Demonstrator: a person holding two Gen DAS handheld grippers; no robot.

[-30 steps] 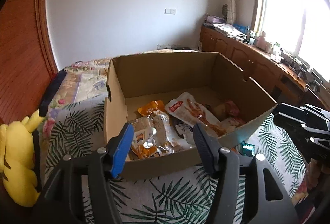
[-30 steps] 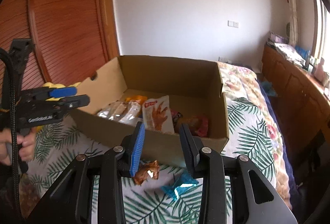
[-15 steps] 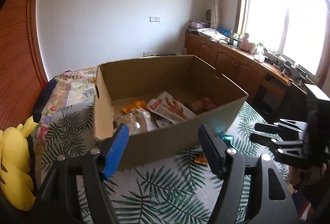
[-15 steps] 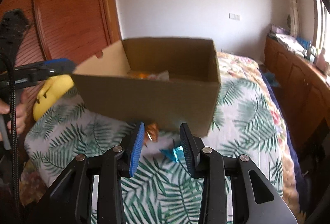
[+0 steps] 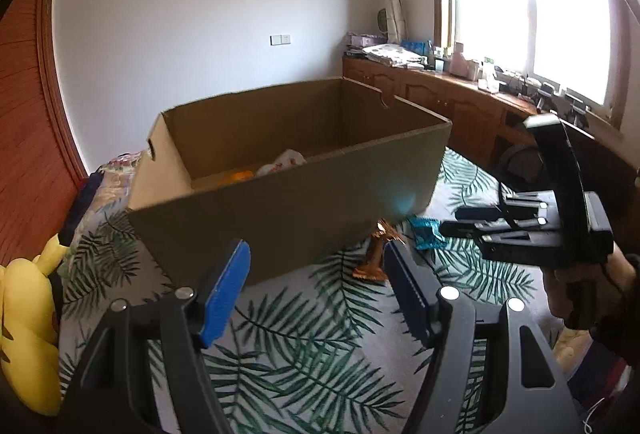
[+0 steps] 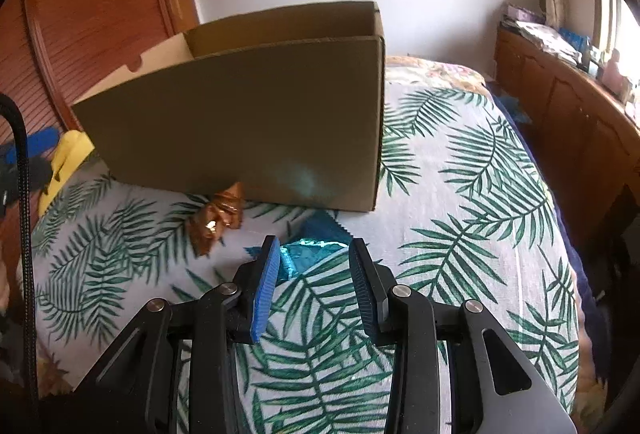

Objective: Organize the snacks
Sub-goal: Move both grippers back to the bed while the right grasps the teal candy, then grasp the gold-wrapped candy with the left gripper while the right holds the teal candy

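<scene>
A brown cardboard box (image 5: 288, 194) (image 6: 248, 114) stands on the palm-leaf bedspread, with an orange packet (image 5: 240, 176) and a white packet (image 5: 284, 160) just showing over its front wall. In front of the box lie a copper foil snack (image 5: 376, 254) (image 6: 218, 218) and a teal foil snack (image 5: 428, 234) (image 6: 308, 254). My left gripper (image 5: 316, 266) is open and empty, low before the box wall. My right gripper (image 6: 314, 254) (image 5: 500, 222) is open, its fingertips on either side of the teal snack's near edge and not pressing it.
A yellow plush toy (image 5: 28, 322) (image 6: 68, 158) lies left of the box. A wooden cabinet (image 5: 460, 106) with clutter runs under the window on the right. Red-brown wooden panels (image 6: 100, 14) stand behind the bed. Bedspread (image 6: 460, 194) stretches right of the box.
Both grippers have sunk, so the box's inside has dropped out of sight behind its front wall. The right gripper has come down to the teal snack. The left jaws stand wider.
</scene>
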